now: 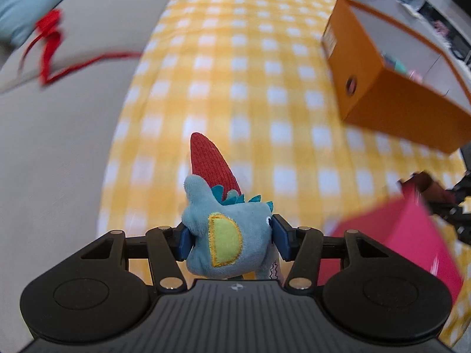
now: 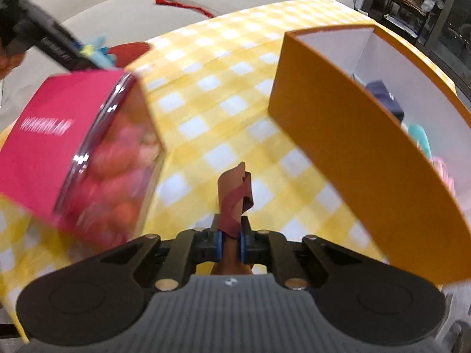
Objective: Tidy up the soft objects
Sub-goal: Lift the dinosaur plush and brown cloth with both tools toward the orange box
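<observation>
Two grippers, each loaded. Left gripper is clamped across the body of a grey-blue plush fish with a red corduroy fin, lifted above the yellow-and-white checked cloth, well short of the open orange cardboard box. Right gripper is pinched on a twisted strip of reddish-brown fabric, just beside that box. Soft items already lie inside, so it probably serves as the collecting bin. Pink box with a clear window stands left of the orange box.

Right tongs pinch a reddish-brown cloth strip between pink box and orange box.
</observation>
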`<action>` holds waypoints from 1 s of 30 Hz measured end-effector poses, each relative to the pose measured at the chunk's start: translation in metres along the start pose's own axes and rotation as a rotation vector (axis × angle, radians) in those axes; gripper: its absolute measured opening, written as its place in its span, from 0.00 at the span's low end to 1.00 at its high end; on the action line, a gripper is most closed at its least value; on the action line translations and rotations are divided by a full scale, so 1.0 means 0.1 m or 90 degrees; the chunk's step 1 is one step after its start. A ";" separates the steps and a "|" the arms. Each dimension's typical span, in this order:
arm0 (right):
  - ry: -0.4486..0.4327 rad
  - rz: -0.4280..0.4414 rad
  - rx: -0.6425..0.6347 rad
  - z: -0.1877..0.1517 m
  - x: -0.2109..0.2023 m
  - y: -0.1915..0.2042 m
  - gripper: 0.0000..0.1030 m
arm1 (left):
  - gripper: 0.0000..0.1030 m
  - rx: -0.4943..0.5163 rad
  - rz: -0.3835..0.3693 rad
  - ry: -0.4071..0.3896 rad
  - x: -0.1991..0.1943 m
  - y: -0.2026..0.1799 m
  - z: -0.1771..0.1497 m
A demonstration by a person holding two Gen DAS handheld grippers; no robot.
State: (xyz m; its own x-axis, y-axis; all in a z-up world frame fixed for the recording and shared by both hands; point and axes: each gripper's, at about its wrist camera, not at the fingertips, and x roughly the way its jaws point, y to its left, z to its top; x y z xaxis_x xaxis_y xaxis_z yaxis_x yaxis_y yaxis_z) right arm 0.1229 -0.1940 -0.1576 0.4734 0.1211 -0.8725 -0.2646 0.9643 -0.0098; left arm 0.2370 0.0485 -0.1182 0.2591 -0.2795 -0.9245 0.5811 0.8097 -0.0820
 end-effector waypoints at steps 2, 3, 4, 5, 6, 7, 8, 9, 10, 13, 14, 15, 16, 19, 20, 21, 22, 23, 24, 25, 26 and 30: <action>0.004 0.004 0.014 -0.12 -0.09 0.08 0.08 | 0.57 -0.017 0.023 0.015 -0.11 0.02 -0.25; 0.004 0.006 0.018 -0.19 -0.14 0.12 0.08 | 0.57 -0.042 0.035 0.010 -0.19 0.06 -0.35; 0.003 0.005 0.023 -0.26 -0.18 0.18 0.08 | 0.57 -0.067 0.037 0.011 -0.28 0.11 -0.47; 0.003 0.007 0.027 -0.31 -0.23 0.23 0.08 | 0.57 -0.079 0.030 0.013 -0.37 0.14 -0.59; 0.001 0.007 0.031 -0.37 -0.28 0.28 0.08 | 0.57 -0.082 0.032 0.009 -0.46 0.14 -0.70; 0.000 0.007 0.034 -0.42 -0.33 0.32 0.08 | 0.57 -0.082 0.042 0.010 -0.53 0.12 -0.79; -0.001 0.007 0.036 -0.47 -0.38 0.35 0.08 | 0.57 -0.079 0.053 0.013 -0.59 0.09 -0.87; -0.002 0.007 0.038 -0.50 -0.41 0.39 0.08 | 0.57 -0.078 0.061 0.014 -0.65 0.08 -0.95; -0.004 0.006 0.040 -0.53 -0.45 0.42 0.08 | 0.57 -0.078 0.062 0.016 -0.70 0.05 -1.03; -0.012 0.005 0.044 -0.61 -0.60 0.49 0.08 | 0.57 -0.066 0.058 0.022 -0.83 -0.09 -1.18; -0.015 0.004 0.045 -0.63 -0.65 0.51 0.08 | 0.57 -0.054 0.057 0.026 -0.87 -0.17 -1.23; -0.018 0.003 0.046 -0.65 -0.69 0.52 0.08 | 0.57 -0.044 0.055 0.030 -0.91 -0.25 -1.28; -0.022 0.002 0.049 -0.68 -0.73 0.53 0.08 | 0.57 -0.034 0.051 0.035 -0.94 -0.34 -1.35; -0.035 0.000 0.060 -0.74 -0.85 0.53 0.08 | 0.57 0.000 0.030 0.054 -1.00 -0.62 -1.51; -0.038 0.000 0.066 -0.78 -0.89 0.52 0.08 | 0.57 0.009 0.022 0.059 -1.01 -0.71 -1.56; -0.040 0.000 0.070 -0.82 -0.91 0.52 0.08 | 0.57 0.015 0.014 0.063 -1.02 -0.80 -1.60; -0.041 0.000 0.074 -0.86 -0.94 0.51 0.08 | 0.57 0.021 0.007 0.067 -1.03 -0.88 -1.63; -0.042 0.000 0.077 -0.90 -0.97 0.50 0.08 | 0.57 0.029 -0.001 0.073 -1.04 -0.98 -1.66; -0.042 -0.002 0.079 -0.94 -1.00 0.49 0.08 | 0.57 0.036 -0.009 0.077 -1.05 -1.07 -1.70; -0.042 -0.004 0.080 -0.98 -1.04 0.47 0.08 | 0.57 0.044 -0.017 0.081 -1.06 -1.16 -1.72; -0.043 -0.007 0.082 -1.02 -1.07 0.44 0.08 | 0.57 0.053 -0.025 0.086 -1.06 -1.25 -1.75; -0.050 -0.021 0.089 -1.12 -1.25 0.30 0.08 | 0.57 0.091 -0.050 0.101 -1.05 -1.63 -1.81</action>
State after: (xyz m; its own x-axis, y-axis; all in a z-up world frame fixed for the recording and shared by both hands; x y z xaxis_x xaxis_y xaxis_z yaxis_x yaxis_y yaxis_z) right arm -0.0383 -0.2066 -0.1040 0.5459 0.1014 -0.8317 -0.1311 0.9908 0.0348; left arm -0.0242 0.0396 -0.0749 0.0910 -0.2459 -0.9650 0.7009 0.7042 -0.1133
